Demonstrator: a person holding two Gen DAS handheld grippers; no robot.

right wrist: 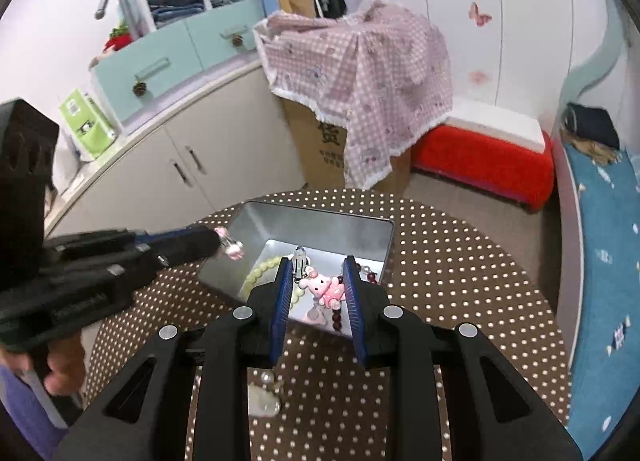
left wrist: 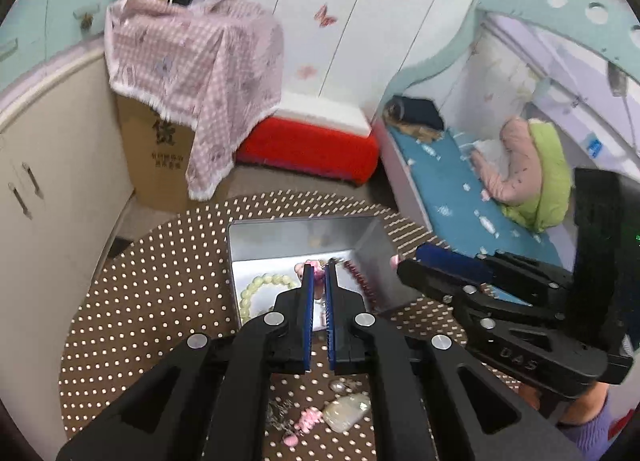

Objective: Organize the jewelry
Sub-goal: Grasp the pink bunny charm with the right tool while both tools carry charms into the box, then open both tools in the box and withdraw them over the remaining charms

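An open silver tin [left wrist: 304,237] [right wrist: 320,229] stands on a round brown dotted table [left wrist: 160,281] [right wrist: 460,281]. Inside lie a green bead bracelet [left wrist: 256,289] [right wrist: 262,271] and a dark red bead string [left wrist: 358,275] [right wrist: 338,317]. My left gripper [left wrist: 319,271] [right wrist: 216,239] is shut on a small pink dangling charm [left wrist: 318,277] [right wrist: 233,250] at the tin's left rim. My right gripper [right wrist: 317,261] [left wrist: 408,259] hovers over the tin, its jaws partly apart with a pink bunny charm [right wrist: 324,287] between the pads. Loose pearl and pink pieces [left wrist: 346,409] [right wrist: 264,399] lie on the table under the grippers.
Behind the table a cardboard box under a pink checked cloth [left wrist: 192,61] [right wrist: 360,73] stands beside a red stool [left wrist: 308,149] [right wrist: 484,169]. White cabinets [left wrist: 48,189] [right wrist: 192,165] run along the left. A bed with a blue sheet [left wrist: 448,189] [right wrist: 600,241] lies on the right.
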